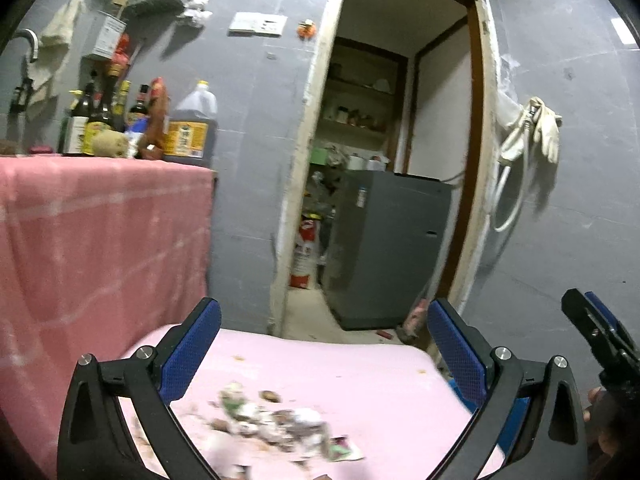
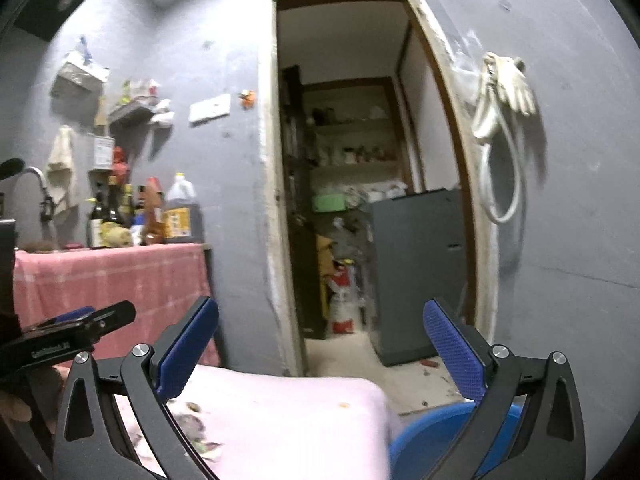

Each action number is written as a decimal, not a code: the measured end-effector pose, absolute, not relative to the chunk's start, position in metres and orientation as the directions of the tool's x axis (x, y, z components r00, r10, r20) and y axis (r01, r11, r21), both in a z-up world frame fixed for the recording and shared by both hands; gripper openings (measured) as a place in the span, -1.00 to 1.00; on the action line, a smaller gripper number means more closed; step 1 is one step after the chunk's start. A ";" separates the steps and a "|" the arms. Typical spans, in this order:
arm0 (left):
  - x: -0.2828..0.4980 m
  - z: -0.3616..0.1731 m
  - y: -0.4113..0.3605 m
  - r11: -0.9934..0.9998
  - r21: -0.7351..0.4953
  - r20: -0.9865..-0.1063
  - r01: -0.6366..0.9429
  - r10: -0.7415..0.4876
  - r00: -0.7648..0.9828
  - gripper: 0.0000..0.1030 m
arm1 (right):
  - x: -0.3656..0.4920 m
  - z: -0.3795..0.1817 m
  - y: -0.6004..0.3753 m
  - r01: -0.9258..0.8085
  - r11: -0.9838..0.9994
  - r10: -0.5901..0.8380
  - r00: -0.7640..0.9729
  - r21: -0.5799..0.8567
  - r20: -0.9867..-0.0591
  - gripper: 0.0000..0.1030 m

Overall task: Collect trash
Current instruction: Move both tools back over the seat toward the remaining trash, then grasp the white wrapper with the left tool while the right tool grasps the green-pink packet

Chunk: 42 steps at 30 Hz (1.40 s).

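A heap of trash (image 1: 276, 424), with shells, scraps and a torn wrapper, lies on a small table under a pink cloth (image 1: 352, 368). My left gripper (image 1: 324, 344) is open and empty, held above the heap. My right gripper (image 2: 320, 344) is open and empty, above the table's right part; the trash (image 2: 196, 428) shows at its lower left. The right gripper appears at the right edge of the left wrist view (image 1: 600, 332). The left gripper appears at the left edge of the right wrist view (image 2: 76, 332).
A counter draped in a pink checked cloth (image 1: 100, 232) stands at left with several bottles (image 1: 192, 124). A doorway (image 1: 384, 160) ahead leads to a grey appliance (image 1: 384, 248). Gloves and a hose (image 1: 528, 136) hang on the right wall. A blue bin (image 2: 432, 436) sits right of the table.
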<state>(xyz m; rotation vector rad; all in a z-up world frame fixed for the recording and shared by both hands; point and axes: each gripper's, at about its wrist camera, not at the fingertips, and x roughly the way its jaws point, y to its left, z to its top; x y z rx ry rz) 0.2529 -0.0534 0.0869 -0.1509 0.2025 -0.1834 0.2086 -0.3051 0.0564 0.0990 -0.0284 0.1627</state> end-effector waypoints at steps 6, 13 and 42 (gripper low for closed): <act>0.250 0.073 -0.021 0.980 -0.163 -0.214 0.115 -0.149 0.965 0.96 | 0.214 0.052 -0.276 -0.240 0.968 0.239 0.971 0.073 0.014 1.00; 0.258 0.049 0.012 0.980 -0.186 -0.292 0.077 -0.130 0.948 0.96 | 0.227 0.033 -0.243 -0.301 0.953 0.302 0.950 0.024 -0.075 1.00; 0.321 -0.031 0.019 0.944 -0.287 -0.639 0.163 -0.316 0.701 0.21 | 0.295 -0.053 -0.184 -0.477 0.878 0.396 0.692 0.029 -0.604 0.20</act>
